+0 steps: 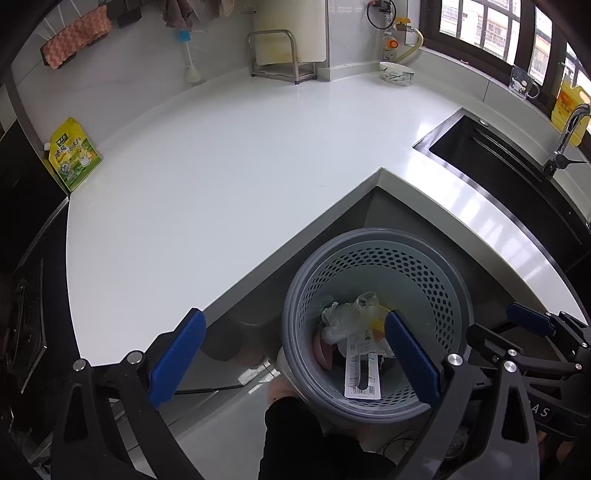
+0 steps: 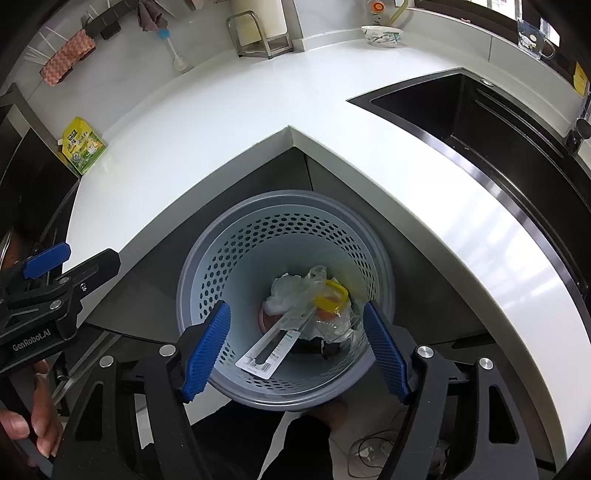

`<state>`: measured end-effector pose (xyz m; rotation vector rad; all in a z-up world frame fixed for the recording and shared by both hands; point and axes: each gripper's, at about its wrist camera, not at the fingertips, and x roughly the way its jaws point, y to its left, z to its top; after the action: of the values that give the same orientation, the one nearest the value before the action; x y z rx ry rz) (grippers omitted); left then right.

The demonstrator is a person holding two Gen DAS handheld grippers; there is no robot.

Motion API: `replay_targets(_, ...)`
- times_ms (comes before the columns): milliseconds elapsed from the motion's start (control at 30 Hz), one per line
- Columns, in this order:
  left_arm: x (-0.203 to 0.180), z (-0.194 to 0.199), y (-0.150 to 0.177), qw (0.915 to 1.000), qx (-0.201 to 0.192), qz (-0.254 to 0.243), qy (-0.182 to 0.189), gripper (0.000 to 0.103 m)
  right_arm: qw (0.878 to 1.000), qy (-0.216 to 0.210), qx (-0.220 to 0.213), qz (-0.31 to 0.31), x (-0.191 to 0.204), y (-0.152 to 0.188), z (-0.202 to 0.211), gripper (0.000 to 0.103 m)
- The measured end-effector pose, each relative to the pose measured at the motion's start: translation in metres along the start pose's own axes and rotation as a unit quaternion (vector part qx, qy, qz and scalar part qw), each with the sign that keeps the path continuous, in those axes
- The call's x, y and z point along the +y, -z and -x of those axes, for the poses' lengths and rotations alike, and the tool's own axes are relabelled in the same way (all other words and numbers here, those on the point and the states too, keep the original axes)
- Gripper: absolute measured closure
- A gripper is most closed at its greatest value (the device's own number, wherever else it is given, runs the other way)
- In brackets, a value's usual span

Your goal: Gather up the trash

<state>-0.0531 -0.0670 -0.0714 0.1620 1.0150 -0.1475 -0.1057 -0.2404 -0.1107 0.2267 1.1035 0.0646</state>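
Observation:
A grey perforated trash basket (image 1: 436, 258) (image 2: 229, 236) stands on the floor in the inner corner of the white counter (image 1: 221, 166) (image 2: 229, 110). It holds crumpled clear plastic (image 1: 347, 314) (image 2: 291, 291), a yellow ring (image 2: 332, 293) and a long white package with a barcode (image 1: 360, 369) (image 2: 273, 347). My left gripper (image 1: 295, 354) is open and empty, above the basket's left rim. My right gripper (image 2: 297, 350) is open and empty, right over the basket. Each gripper shows in the other's view, the right gripper (image 1: 532, 325) at right and the left gripper (image 2: 48, 258) at left.
A yellow-green pouch (image 1: 74, 155) (image 2: 83, 146) leans at the counter's left end. A black sink (image 1: 498, 158) (image 2: 480, 122) is set in at the right, with a faucet (image 1: 569, 129). A bowl (image 1: 395, 72) (image 2: 382, 35), a metal rack (image 1: 280, 55) and a brush (image 1: 190, 59) stand along the back wall.

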Motion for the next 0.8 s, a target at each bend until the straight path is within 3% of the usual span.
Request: replay_targets(800,0.002,0.010,-0.001,0.9999,-0.004,0.009,-0.008,0.006,1.000,0.005,-0.014,-0.005,0.006,-0.006,0.013,0.032)
